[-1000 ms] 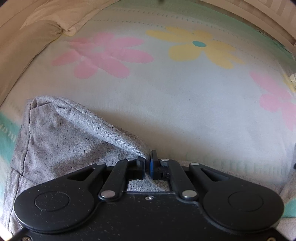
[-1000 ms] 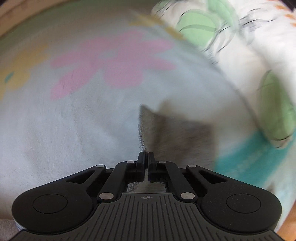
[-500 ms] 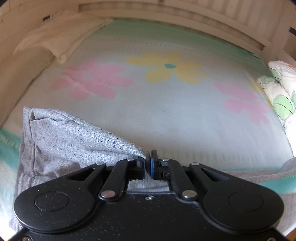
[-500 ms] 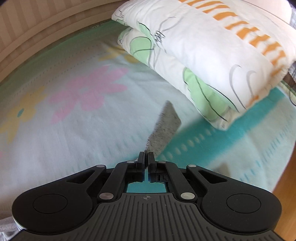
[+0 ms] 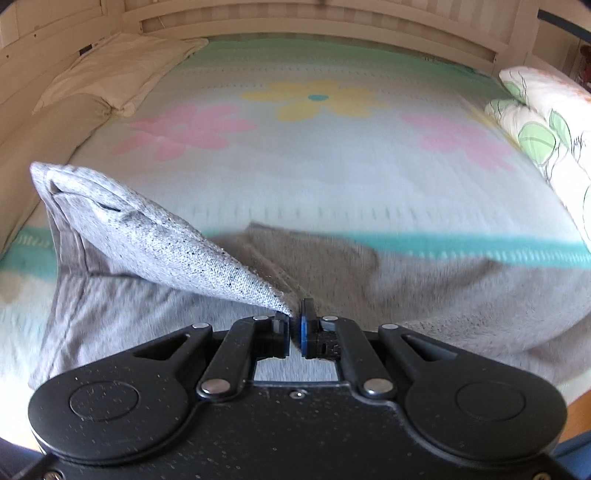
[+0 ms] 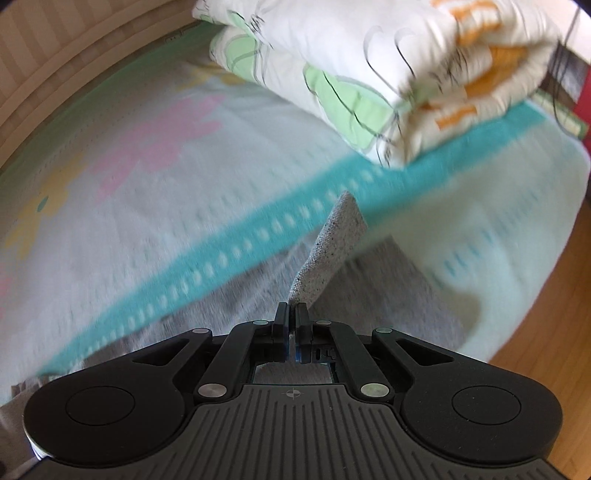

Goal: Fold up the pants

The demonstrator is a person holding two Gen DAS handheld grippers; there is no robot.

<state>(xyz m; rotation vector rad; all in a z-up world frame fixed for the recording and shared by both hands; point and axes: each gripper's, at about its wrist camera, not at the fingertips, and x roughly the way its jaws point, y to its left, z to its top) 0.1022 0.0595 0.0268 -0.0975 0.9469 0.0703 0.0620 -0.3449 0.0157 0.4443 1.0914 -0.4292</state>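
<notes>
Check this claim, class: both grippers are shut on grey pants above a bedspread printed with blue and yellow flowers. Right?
Not quite. The left wrist view shows pink, not blue, flowers on the bedspread. The left gripper and right gripper are shut on the grey pants.

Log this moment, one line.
step: folding | left gripper: shut on grey pants | right gripper: shut on pants edge, lifted | surface: flowered bedspread

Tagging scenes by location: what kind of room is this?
Most likely a bedroom: a bed with a flowered bedspread, a pillow by the slatted wooden bed frame, and folded bedding.
</notes>
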